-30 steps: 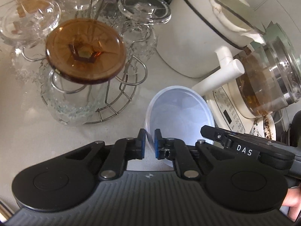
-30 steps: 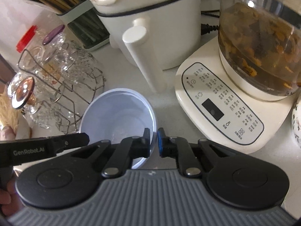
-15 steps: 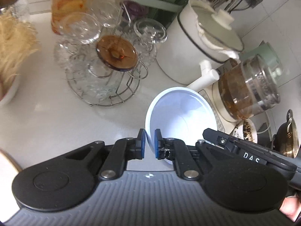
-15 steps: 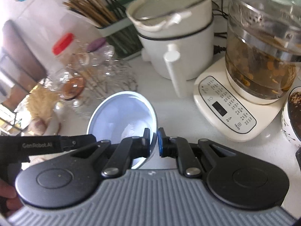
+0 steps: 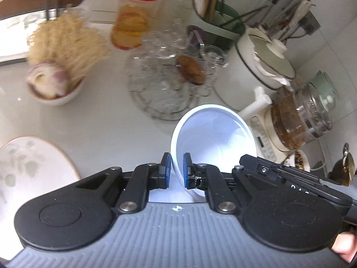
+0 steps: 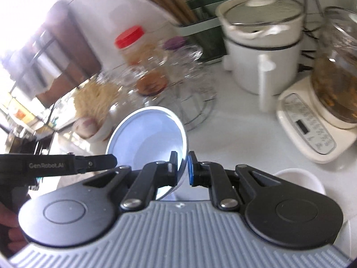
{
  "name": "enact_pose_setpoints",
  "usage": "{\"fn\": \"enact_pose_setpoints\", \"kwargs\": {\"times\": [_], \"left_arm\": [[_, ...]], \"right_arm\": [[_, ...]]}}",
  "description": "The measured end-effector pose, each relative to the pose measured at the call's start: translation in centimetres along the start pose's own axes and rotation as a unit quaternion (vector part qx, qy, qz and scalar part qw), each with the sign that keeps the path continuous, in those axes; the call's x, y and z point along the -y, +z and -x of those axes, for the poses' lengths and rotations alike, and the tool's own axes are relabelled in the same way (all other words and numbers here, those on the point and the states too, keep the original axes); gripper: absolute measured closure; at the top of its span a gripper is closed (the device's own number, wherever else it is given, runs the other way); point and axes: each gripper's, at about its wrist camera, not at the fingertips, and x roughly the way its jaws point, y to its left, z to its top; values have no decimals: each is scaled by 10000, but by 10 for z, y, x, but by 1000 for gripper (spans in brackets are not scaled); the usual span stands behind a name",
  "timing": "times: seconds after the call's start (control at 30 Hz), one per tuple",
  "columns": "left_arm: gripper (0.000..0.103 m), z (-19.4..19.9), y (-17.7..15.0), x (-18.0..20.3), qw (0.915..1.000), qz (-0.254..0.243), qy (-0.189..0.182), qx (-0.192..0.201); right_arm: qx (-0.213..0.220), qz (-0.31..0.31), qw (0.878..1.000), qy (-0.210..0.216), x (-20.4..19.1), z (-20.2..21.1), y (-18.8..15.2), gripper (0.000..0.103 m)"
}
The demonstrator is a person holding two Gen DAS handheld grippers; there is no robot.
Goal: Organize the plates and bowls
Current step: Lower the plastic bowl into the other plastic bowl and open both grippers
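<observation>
The left gripper (image 5: pixel 176 170) has its jaws clamped on the near left rim of the white bowl (image 5: pixel 212 134), one blue pad outside the wall and one inside, and the right gripper (image 6: pixel 183 169) pinches the opposite rim the same way, so the bowl hangs between the two, tilted, its hollow facing up and away from the cameras. Both grips look just as they did a second ago; the jaws have not widened. What differs is the height: a second ago the bowl sat low, close to the table (image 5: pixel 111 129), beside the wire rack of glasses (image 5: pixel 169 84) and the handle of the white pot (image 6: pixel 261 51); now it is held clear of the table, and far more of the scene shows around it. In the left view a plate with a leaf pattern (image 5: pixel 26 167) has come in at the lower left, along with a bowl of onion and pale noodles (image 5: pixel 55 84) and a jar with a red lid (image 5: pixel 136 15) that were out of frame then. In the right view a small white dish (image 6: pixel 299 181) now shows just beyond the right jaw, near the base of the glass kettle (image 6: pixel 316 120). Both views are blurred. A fingertip (image 5: pixel 343 245) shows at the lower right edge of the left view.
</observation>
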Motion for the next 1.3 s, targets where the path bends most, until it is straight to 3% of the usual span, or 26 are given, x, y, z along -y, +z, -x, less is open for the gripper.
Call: {"fn": "enact_pose_setpoints", "kwargs": {"times": [0.3,0.63,0.97,1.03,1.07,1.13,1.17,1.3], "left_arm": [[91,1,-28,-31,9989,388,273,-62],[91,-15,-56,-49,9973,562,361,-299],[91,-12,-56,-60,9978,485,334,-293],[86,-11,-56,-61,9976,475,374,-325],[79,-10,-57,-61,9976,470,380,-326],[72,-7,-57,-62,9979,450,382,-274],[72,-6,-58,-62,9980,428,385,-243],[71,6,-59,-57,9987,377,337,-34]], "right_arm": [[-572,417,9972,228,-18,-22,-18,90],[-952,364,9948,38,-21,-40,-47,90],[-890,231,9958,43,-26,-44,-51,89],[-896,185,9958,36,-26,-43,-52,89],[-899,142,9958,24,-26,-42,-53,89],[-877,99,9961,-4,-27,-39,-53,82],[-816,99,9966,-3,-27,-36,-54,73],[-504,131,9986,-64,-28,-20,-55,71]]}}
